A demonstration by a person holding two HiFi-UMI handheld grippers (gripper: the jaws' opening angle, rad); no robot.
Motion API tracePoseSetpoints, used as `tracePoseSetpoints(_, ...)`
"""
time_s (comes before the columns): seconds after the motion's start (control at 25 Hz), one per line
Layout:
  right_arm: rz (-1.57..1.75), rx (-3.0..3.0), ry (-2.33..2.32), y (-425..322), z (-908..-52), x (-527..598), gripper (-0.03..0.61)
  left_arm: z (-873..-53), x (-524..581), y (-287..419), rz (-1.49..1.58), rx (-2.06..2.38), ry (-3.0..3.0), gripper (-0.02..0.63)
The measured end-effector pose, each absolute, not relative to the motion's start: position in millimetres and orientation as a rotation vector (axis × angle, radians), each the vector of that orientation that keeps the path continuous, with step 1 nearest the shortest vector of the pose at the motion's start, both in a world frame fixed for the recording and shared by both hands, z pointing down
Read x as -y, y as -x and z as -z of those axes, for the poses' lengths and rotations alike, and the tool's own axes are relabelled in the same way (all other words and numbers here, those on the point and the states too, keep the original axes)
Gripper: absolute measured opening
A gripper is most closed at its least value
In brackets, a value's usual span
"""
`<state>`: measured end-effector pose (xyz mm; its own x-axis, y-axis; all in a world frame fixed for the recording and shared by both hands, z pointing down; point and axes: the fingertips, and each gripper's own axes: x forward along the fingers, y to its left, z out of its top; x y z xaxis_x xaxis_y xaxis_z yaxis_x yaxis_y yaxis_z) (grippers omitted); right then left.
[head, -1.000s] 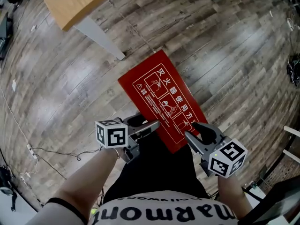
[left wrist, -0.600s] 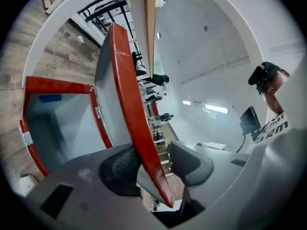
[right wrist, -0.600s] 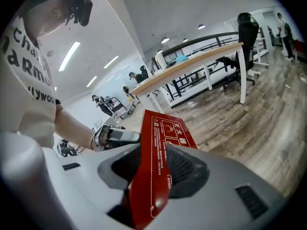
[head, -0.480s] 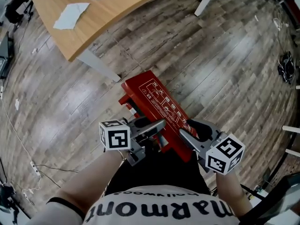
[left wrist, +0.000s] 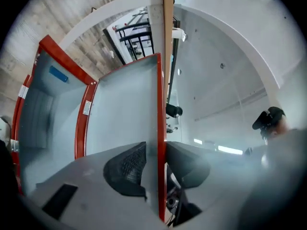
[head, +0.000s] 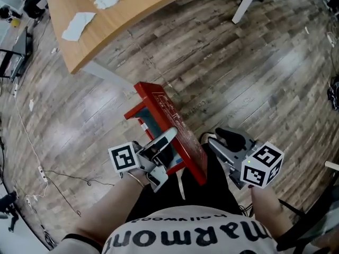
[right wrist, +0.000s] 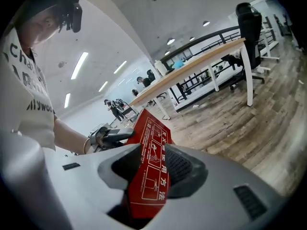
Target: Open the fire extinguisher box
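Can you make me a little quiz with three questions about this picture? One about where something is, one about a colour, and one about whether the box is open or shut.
1. Where do the white papers lie?
A. on the wooden table
B. in a bucket
C. on a shelf

2. What colour is the lid of the box?
A. blue
B. red
C. yellow

3. How is the lid?
A. lying flat, box shut
B. lifted up, box open
C. taken right off and put on the table

Answers:
1 A: the papers sit on the tabletop at the upper left of the head view.
2 B: the lid is red with white print.
3 B: the lid stands up on edge, the inside of the box shows, and the jaws of the left gripper and the right gripper are clamped on it.
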<state>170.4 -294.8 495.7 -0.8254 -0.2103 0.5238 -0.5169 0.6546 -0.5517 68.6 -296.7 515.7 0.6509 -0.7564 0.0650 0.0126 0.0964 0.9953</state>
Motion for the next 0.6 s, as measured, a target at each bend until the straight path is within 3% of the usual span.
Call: tracePoseSetpoints(0.6,-1.228,2.431,-0.767,-331,-517,339,0.149,-543,366,-134,0.358,1.154,-1.255,0.133)
